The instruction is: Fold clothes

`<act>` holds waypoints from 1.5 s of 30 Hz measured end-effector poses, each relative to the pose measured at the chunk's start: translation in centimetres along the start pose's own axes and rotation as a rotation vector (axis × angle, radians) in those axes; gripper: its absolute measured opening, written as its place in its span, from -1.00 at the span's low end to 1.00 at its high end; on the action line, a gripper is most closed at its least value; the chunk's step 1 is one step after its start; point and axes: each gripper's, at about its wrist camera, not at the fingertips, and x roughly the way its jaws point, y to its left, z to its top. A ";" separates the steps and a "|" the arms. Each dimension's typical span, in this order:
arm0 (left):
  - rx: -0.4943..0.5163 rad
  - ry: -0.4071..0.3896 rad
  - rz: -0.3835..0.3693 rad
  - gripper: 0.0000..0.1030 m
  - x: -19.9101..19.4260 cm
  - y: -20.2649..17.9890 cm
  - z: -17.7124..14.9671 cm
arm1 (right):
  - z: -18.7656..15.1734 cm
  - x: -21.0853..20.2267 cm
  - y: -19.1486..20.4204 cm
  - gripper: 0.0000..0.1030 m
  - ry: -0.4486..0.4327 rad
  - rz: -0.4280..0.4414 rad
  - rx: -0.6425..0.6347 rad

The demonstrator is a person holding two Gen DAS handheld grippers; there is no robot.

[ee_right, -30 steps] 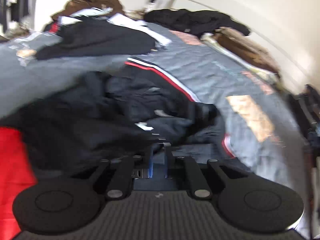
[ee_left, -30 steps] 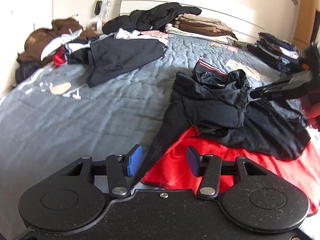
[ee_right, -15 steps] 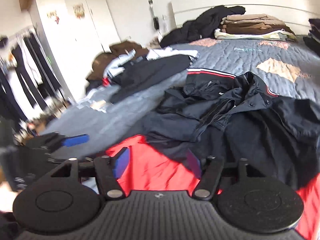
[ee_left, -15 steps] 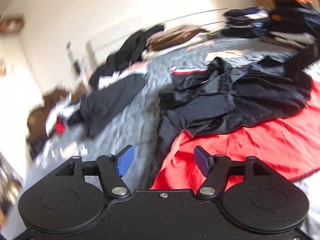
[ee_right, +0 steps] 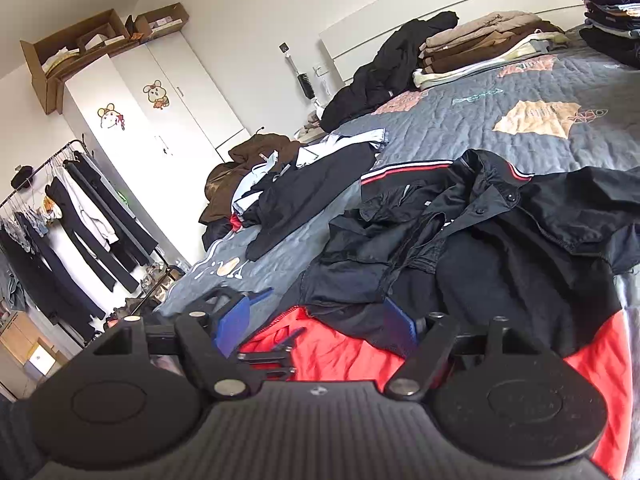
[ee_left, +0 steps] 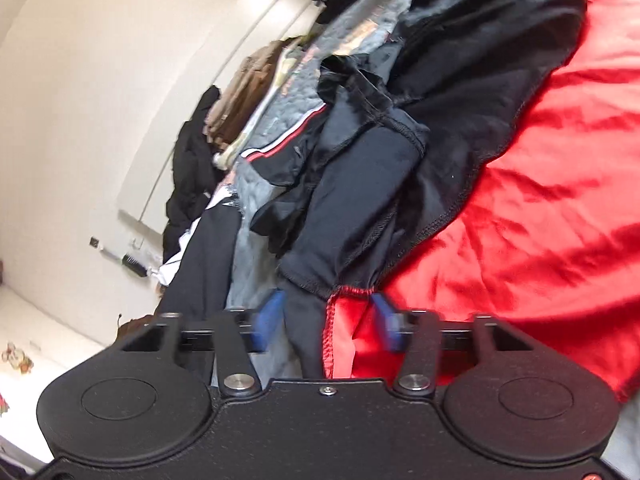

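Note:
A red garment (ee_left: pixel 540 208) lies on the bed with black clothing (ee_left: pixel 460 128) heaped over its far part. My left gripper (ee_left: pixel 328 318) is rolled sideways and open. A corner where the black cloth meets the red hem (ee_left: pixel 352 290) sits between its blue pads (ee_left: pixel 270 320), which look blurred. My right gripper (ee_right: pixel 316 326) is open just above the near edge of the red garment (ee_right: pixel 340 354). Beyond it lies a black jacket (ee_right: pixel 480 208) with a red-and-white striped hem. One blue pad (ee_right: pixel 256 294) of the left gripper shows at the lower left of the right wrist view.
The grey quilt (ee_right: pixel 520 136) carries a spread black garment (ee_right: pixel 312 196), a brown pile (ee_right: pixel 244 164), a black heap (ee_right: pixel 392 64), folded beige and brown clothes (ee_right: pixel 480 40) and a dark stack (ee_right: pixel 612 12). A white wardrobe (ee_right: pixel 160 120) and a clothes rack (ee_right: pixel 60 208) stand at the left.
My right gripper, shut at the black jacket a second ago, has opened and drawn back to the red edge. My left gripper has rolled sideways onto the cloth corner, its pads closer together.

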 end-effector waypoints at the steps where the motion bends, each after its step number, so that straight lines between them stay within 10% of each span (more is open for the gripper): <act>1: 0.010 0.012 -0.006 -0.48 0.5 0.1 0.0 | 0.0 0.1 0.1 0.43 0.002 0.006 -0.001; 4: 0.015 0.037 -0.006 -0.83 1.5 0.9 -0.3 | -0.3 0.5 0.4 0.43 0.011 0.018 -0.010; 10: -0.053 0.097 0.080 -0.90 2.0 4.4 -2.2 | -0.5 0.8 1.1 0.43 0.029 0.031 -0.032; 14: -0.019 0.212 0.061 -0.55 3.3 4.8 -3.4 | -0.5 0.9 1.1 0.43 0.032 0.022 -0.030; 19: -0.068 0.111 -0.020 0.24 -0.3 5.6 -3.1 | -0.5 0.7 1.1 0.43 0.039 0.023 -0.039; 25: -0.404 -0.018 -0.142 0.25 -0.9 11.3 0.7 | -0.2 0.3 0.6 0.43 0.027 0.028 -0.030; 35: -0.605 0.154 -0.267 0.24 10.0 13.6 3.0 | 0.1 0.2 0.1 0.43 0.017 0.033 -0.010; 37: -0.641 0.198 -0.307 -0.13 11.7 13.6 2.6 | 0.0 0.4 -0.1 0.43 0.024 0.035 -0.008; 38: -0.659 0.220 -0.327 -0.84 12.6 13.6 2.4 | 0.0 0.5 -0.1 0.43 0.027 0.035 -0.007; 45: -0.850 0.205 -0.238 -0.91 14.5 16.9 0.5 | -0.1 0.9 -0.7 0.43 0.034 0.029 0.006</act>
